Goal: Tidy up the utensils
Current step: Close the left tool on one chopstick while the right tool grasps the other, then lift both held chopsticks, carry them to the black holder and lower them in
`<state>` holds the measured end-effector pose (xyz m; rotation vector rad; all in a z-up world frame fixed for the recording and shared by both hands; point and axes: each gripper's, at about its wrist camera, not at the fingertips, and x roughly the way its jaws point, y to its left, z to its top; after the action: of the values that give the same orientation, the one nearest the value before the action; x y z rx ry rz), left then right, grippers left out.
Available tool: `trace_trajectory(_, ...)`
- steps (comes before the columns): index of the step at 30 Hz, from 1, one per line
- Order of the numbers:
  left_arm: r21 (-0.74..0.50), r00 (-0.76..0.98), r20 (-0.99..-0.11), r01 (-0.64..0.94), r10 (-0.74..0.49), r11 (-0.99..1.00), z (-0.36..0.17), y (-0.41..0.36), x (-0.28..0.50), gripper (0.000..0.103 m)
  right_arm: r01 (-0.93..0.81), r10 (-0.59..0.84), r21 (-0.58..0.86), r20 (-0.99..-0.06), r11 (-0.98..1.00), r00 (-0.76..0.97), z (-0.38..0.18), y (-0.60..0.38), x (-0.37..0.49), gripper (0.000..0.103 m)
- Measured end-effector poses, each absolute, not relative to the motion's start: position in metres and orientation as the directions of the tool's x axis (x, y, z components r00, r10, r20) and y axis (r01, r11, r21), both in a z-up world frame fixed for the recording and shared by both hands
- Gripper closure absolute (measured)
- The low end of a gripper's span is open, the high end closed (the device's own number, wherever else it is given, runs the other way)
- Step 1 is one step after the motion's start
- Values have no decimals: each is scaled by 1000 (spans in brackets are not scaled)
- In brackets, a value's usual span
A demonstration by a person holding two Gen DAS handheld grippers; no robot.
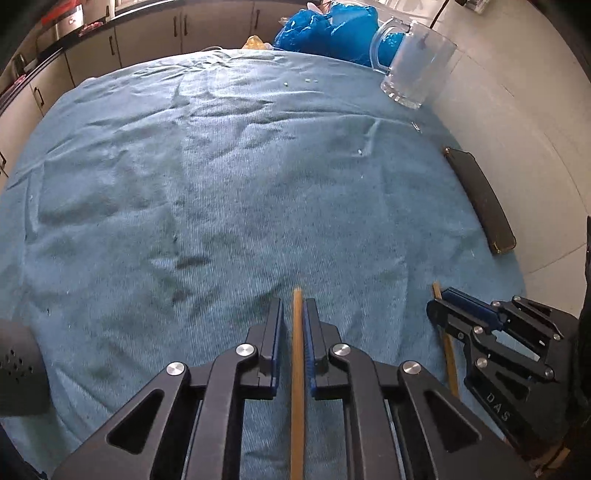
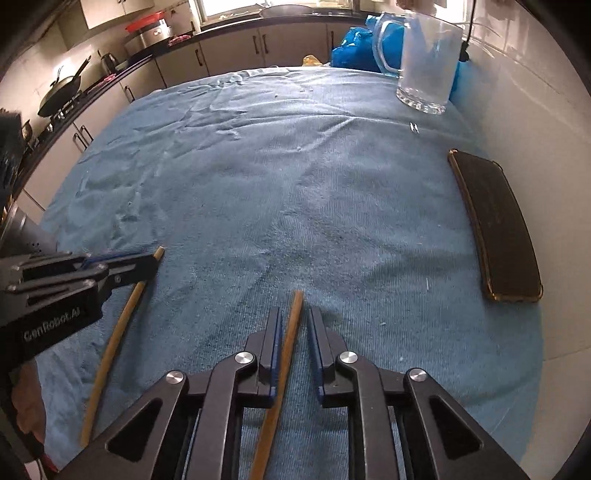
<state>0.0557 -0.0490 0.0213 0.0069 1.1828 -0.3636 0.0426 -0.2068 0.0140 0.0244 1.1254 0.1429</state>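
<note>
Two wooden chopsticks lie on a blue towel (image 1: 221, 184). In the left wrist view one chopstick (image 1: 297, 369) runs between the fingers of my left gripper (image 1: 294, 314), whose jaws stand narrowly apart around it with small gaps on both sides. In the right wrist view the other chopstick (image 2: 282, 373) lies between the fingers of my right gripper (image 2: 294, 321), resting against the left pad, with a clear gap to the right pad. Each gripper shows in the other's view: the right gripper (image 1: 439, 306) and the left gripper (image 2: 147, 264). A frosted glass mug (image 2: 428, 62) stands upright at the far right.
A dark phone in a case (image 2: 495, 225) lies near the towel's right edge by the white tiled wall. Blue plastic bags (image 1: 332, 29) sit behind the mug. Kitchen cabinets and a counter with a wok (image 2: 61, 92) run along the left and back.
</note>
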Motion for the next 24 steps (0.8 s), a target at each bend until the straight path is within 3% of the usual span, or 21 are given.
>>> trace_trajectory(6,-147,376,-890,301,-259,942,20,-57,53,93,-96,85,48,-894,994,439,12,-201,44,94)
trace_trajectory(9,-126,399,-884,296,-243,947,19,-55,47,98,-103,66,20,-880,995,469,11,-195,41,97)
trace_trajectory(12,-144,436,-861,285,-262,948,32,-45,34,99,-91,117,83,-869,992,482,16,-198,38,98)
trace_trajectory(24,-237,643,-667,297,-378,925,134,6,-53,99,-80,208,220,-659,972,722,97,-203,-28,98)
